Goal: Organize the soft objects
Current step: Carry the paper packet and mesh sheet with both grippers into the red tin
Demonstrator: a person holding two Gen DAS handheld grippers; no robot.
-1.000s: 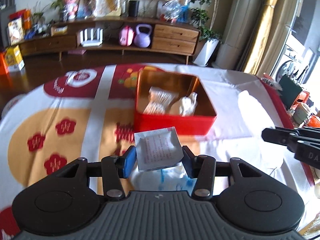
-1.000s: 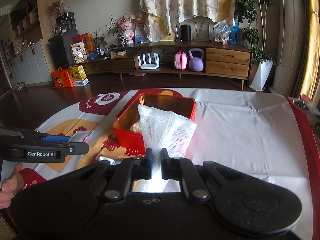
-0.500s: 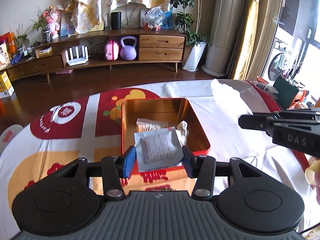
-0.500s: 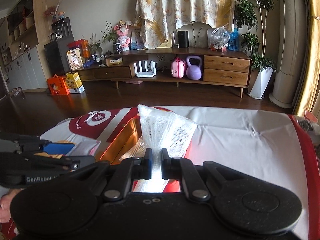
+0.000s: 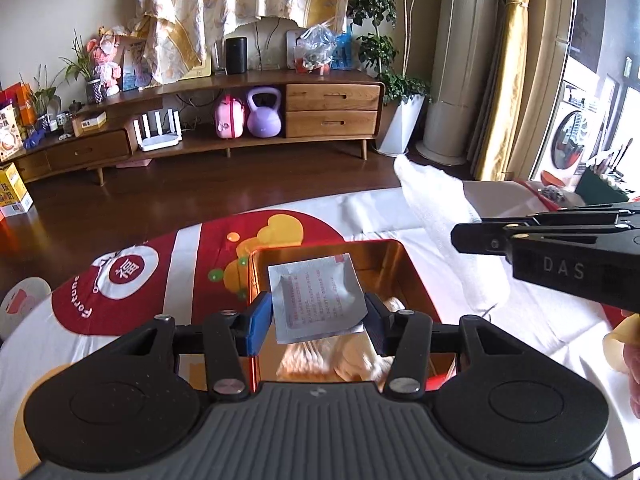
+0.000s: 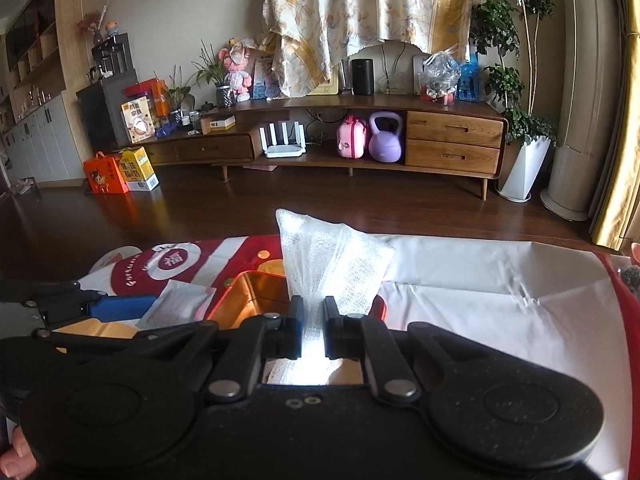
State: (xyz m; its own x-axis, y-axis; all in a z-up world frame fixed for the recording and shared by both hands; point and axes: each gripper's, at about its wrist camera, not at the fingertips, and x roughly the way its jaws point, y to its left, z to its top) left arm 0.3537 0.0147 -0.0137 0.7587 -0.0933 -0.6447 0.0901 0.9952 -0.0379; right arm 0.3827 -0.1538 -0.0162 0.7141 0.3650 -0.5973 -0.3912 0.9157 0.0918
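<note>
My left gripper [image 5: 316, 318] is shut on a flat silver sachet [image 5: 316, 296] with red print and holds it above the open red tin [image 5: 412, 268], whose gold inside holds pale soft items [image 5: 348, 356]. My right gripper [image 6: 313, 320] is shut on a white gauze pack [image 6: 332, 256] and holds it over the tin's right side [image 6: 256, 284]. The gauze [image 5: 436, 208] and the right gripper [image 5: 560, 248] show at the right of the left wrist view. The sachet [image 6: 180, 304] and the left gripper [image 6: 120, 306] show at the left of the right wrist view.
The table carries a white cloth with red and yellow prints [image 5: 132, 272]. Beyond its far edge is dark wood floor and a low wooden sideboard [image 6: 360, 144]. A potted plant [image 6: 520, 168] stands at the right. Clutter lies at the table's right edge [image 5: 600, 184].
Both grippers have moved forward and up over the tin with their items still held. The tin now lies directly beneath them, closer in both views.
</note>
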